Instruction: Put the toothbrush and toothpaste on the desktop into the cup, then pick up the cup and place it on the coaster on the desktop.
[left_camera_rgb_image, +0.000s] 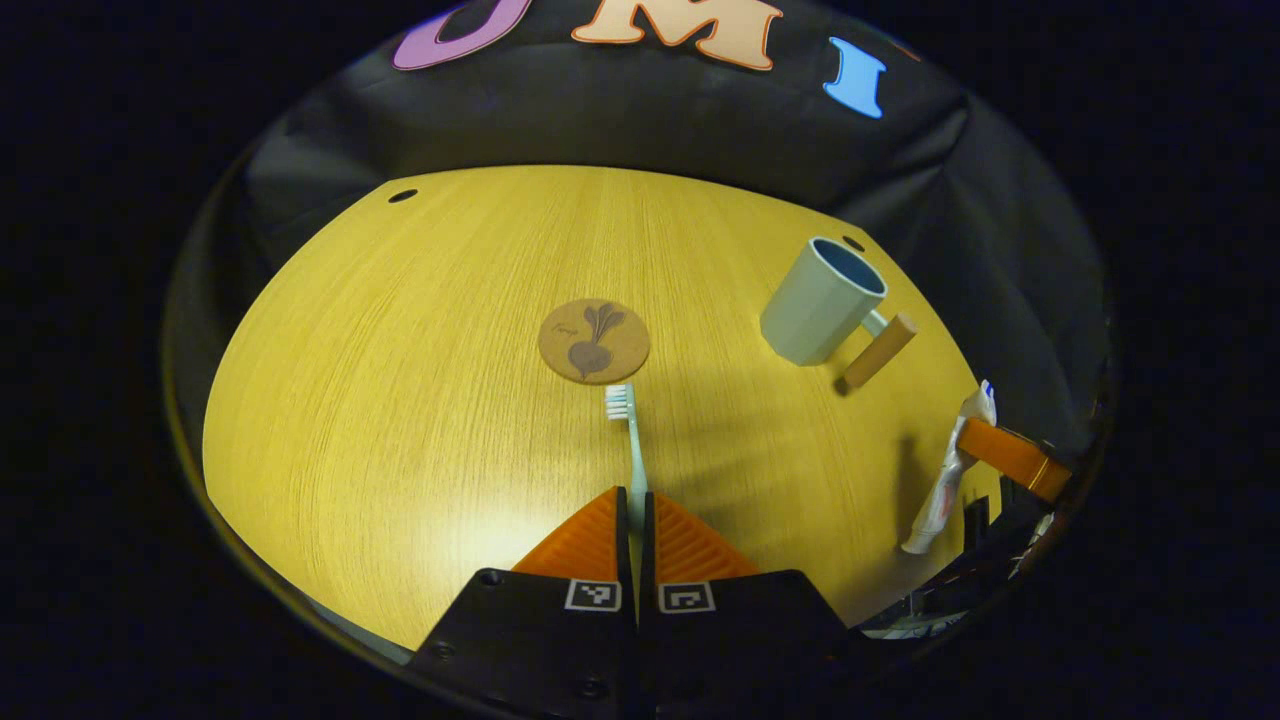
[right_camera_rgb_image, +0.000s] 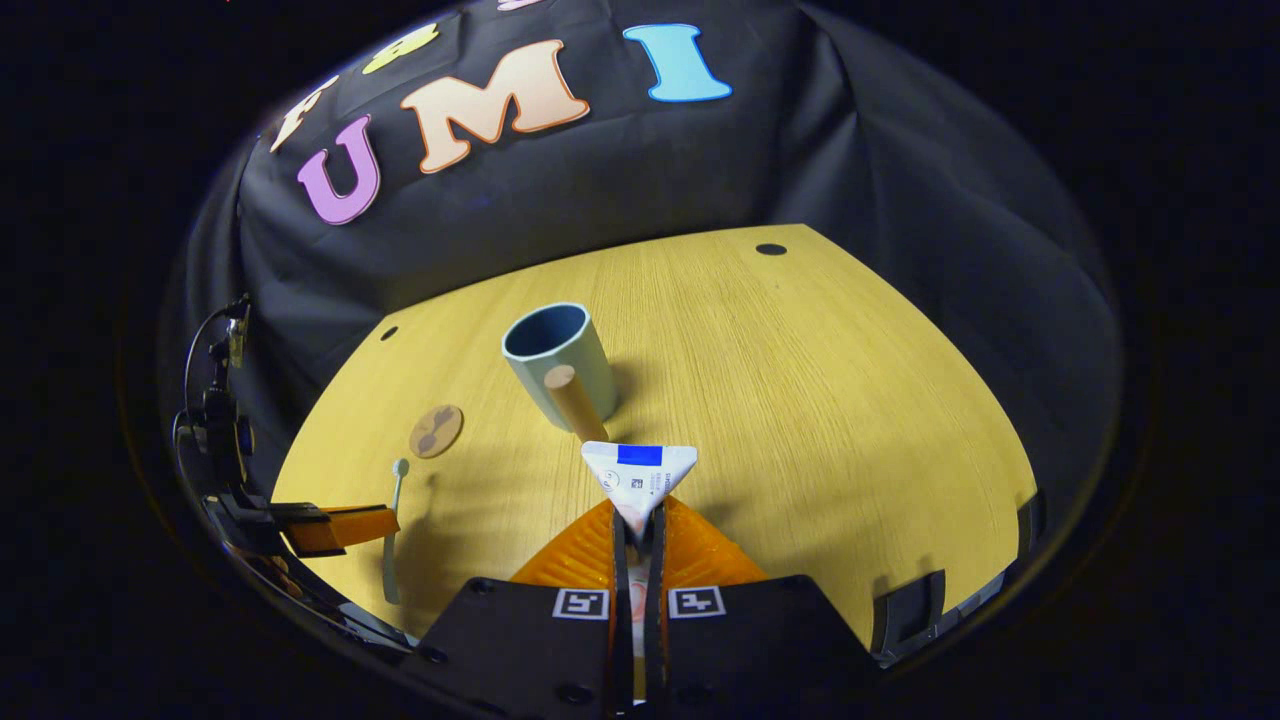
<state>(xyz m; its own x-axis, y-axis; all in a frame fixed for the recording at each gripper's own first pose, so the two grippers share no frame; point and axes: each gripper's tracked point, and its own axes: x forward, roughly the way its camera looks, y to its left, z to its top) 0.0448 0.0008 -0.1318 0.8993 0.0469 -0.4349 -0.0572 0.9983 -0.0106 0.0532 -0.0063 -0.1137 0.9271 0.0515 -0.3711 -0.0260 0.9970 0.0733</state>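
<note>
1. Gripping the toothbrush (left_camera_rgb_image: 632, 440) by its handle, the left gripper (left_camera_rgb_image: 635, 515) has both fingers pressed narrow on it, bristle head pointing toward the round coaster (left_camera_rgb_image: 594, 341).
2. Off to the right, the right gripper (right_camera_rgb_image: 637, 530) clamps the toothpaste tube (right_camera_rgb_image: 638, 480), crimped end forward and lifted off the wooden desktop (right_camera_rgb_image: 820, 400).
3. Between them, farther back, the pale cup (right_camera_rgb_image: 558, 365) stands upright on the desktop, its wooden handle (right_camera_rgb_image: 573, 402) toward the right gripper.
4. Coaster and cup sit well apart.

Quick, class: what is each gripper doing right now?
Left gripper: closed on the toothbrush.
Right gripper: closed on the toothpaste.
</note>
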